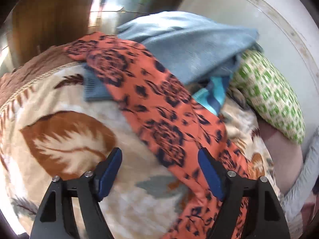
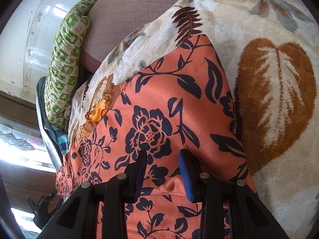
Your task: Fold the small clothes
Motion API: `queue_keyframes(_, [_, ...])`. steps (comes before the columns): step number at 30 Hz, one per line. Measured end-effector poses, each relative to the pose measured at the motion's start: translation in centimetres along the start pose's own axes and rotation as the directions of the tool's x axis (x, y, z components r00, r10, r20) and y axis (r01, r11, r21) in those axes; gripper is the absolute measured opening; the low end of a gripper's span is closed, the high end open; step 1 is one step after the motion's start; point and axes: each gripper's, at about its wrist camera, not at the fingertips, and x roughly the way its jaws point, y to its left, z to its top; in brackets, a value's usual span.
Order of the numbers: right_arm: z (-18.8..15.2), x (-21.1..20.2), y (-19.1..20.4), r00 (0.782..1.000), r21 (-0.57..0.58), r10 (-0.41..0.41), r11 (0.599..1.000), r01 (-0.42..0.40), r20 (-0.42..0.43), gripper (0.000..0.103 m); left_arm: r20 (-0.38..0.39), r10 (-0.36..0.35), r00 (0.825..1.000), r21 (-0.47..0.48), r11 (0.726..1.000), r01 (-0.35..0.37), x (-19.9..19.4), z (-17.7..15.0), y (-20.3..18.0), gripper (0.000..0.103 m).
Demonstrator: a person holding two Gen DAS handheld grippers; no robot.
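A slight satin sheen is shown by the smooth orange floral cloth (image 2: 163, 103). The leaf-print blanket (image 2: 275, 91) is seen as thick, fluffy, matt fleece. The blue garment (image 1: 191, 45) looks soft and matt. Matt black plastic forms the right tongs (image 2: 163, 155), with ribbed blue pads (image 2: 184, 171).

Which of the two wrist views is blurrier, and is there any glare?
Left wrist view: motion-smeared, especially the green checked pillow and orange floral garment; bright window patch top left. Right wrist view: sharp, garment's print crisp; blown-out window light lower left. Both fisheye-bent.
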Motion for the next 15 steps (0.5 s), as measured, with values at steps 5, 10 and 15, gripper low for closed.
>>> queue_keyframes(5, [-0.2, 0.2, 0.5, 1.0, -0.016, -0.018, 1.0, 0.018, 0.013, 0.037, 0.006, -0.006, 1.0, -0.23, 0.973, 0.008, 0.3, 6.8, 7.7, 0.08])
queue_keyframes(10, [-0.3, 0.4, 1.1, 0.999, -0.036, -0.047, 0.998, 0.048, 0.025, 0.037, -0.034, -0.052, 0.998, -0.412, 0.911, 0.033, 2.7, 10.5, 12.1, 0.08])
queue_keyframes(15, [-0.4, 0.8, 1.9, 0.996, -0.08, -0.085, 0.993, 0.088, 0.04, 0.037, 0.009, -0.103, 0.995, -0.525, 0.846, 0.092, 4.2, 12.0, 14.2, 0.08])
